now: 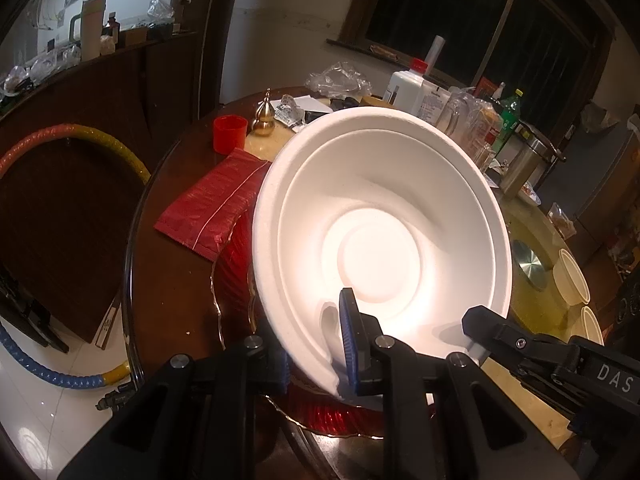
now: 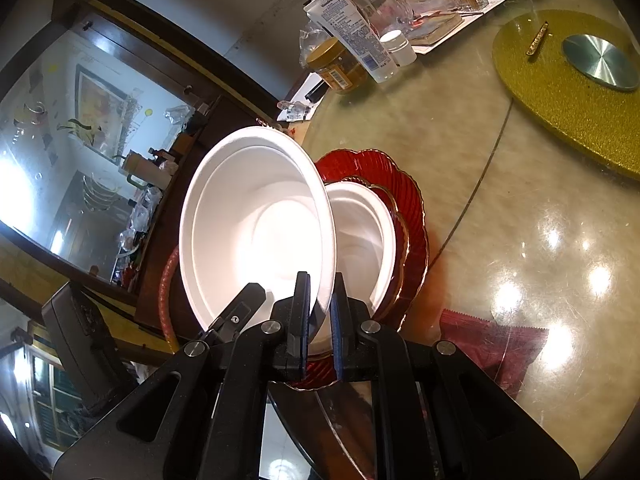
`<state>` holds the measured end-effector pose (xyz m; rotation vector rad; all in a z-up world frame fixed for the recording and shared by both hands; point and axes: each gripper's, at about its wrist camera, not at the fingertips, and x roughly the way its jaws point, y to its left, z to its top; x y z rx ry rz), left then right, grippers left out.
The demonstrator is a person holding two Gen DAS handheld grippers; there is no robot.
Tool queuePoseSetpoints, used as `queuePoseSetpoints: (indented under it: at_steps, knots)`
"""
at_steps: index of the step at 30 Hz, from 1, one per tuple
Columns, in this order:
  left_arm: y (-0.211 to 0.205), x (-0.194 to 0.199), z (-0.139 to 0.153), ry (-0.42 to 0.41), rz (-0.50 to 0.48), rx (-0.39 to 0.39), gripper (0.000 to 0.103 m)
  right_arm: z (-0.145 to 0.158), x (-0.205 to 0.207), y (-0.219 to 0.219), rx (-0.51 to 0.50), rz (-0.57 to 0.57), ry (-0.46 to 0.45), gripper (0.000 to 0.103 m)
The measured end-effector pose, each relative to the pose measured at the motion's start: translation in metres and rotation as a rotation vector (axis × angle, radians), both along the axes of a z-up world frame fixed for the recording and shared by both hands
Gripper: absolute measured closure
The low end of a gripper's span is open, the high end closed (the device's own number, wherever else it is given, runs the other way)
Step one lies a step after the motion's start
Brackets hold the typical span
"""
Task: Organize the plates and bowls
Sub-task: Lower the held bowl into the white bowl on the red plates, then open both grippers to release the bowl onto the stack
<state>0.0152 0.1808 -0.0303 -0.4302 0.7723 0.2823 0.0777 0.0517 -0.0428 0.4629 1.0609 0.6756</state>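
Both tools grip one large white moulded-pulp bowl (image 1: 380, 216) by its near rim, bowl tilted up on edge, mouth facing the cameras. Left tool (image 1: 316, 356): jaws narrow, clamped on the bowl rim, one blue pad (image 1: 349, 340) inside the wall, the other outside and mostly hidden. Right tool (image 2: 322, 320): jaws nearly shut, pinching the thin rim edge of the same bowl.

Right wrist view: a second white pulp bowl (image 2: 364, 236) sits on stacked red ribbed glass plates with gold scalloped edges (image 2: 412, 216) on the glossy marble-look worktop (image 2: 500, 184), just behind and below the raised bowl. Red foil packet (image 1: 212, 204) lies beside the plates.

Step in hand, judged: nesting the raised bowl into the seated one. To do it well: level the bowl first, mouth up, both tools turning together so the soft rim does not crease. Centre it over the lower bowl, lower straight, let the base seat before letting go. Open one tool at a time. Pulp rim is thin, so a twist between the two grips could tear or buckle it. The glass plates could slide if pushed sideways.
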Motion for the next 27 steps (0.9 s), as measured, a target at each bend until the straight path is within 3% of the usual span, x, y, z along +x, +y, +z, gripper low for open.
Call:
queuePoseSetpoints:
  at_steps: [11, 12, 15, 16, 19, 27]
  knots:
    - [0.000, 0.000, 0.002, 0.005, -0.008, 0.001, 0.081, 0.001, 0.000, 0.000, -0.007, -0.004, 0.000, 0.094]
    - [0.000, 0.000, 0.003, 0.006, -0.011, 0.001, 0.075, 0.001, 0.000, 0.000, -0.009, -0.005, -0.001, 0.094]
    - [0.001, -0.002, 0.007, -0.005, 0.006, 0.011, 0.042, 0.003, 0.001, 0.000, -0.024, -0.013, -0.010, 0.089]
    - [0.002, -0.003, 0.008, -0.015, 0.013, 0.017, 0.039, 0.004, 0.001, -0.001, -0.026, -0.015, -0.012, 0.084]
    - [0.004, -0.006, 0.013, -0.038, 0.031, 0.033, 0.040, 0.005, 0.002, -0.002, -0.019, -0.020, -0.016, 0.073]
    - [0.011, -0.012, 0.020, -0.084, 0.066, 0.017, 0.039, 0.014, 0.000, -0.004, -0.006, -0.017, -0.045, 0.073]
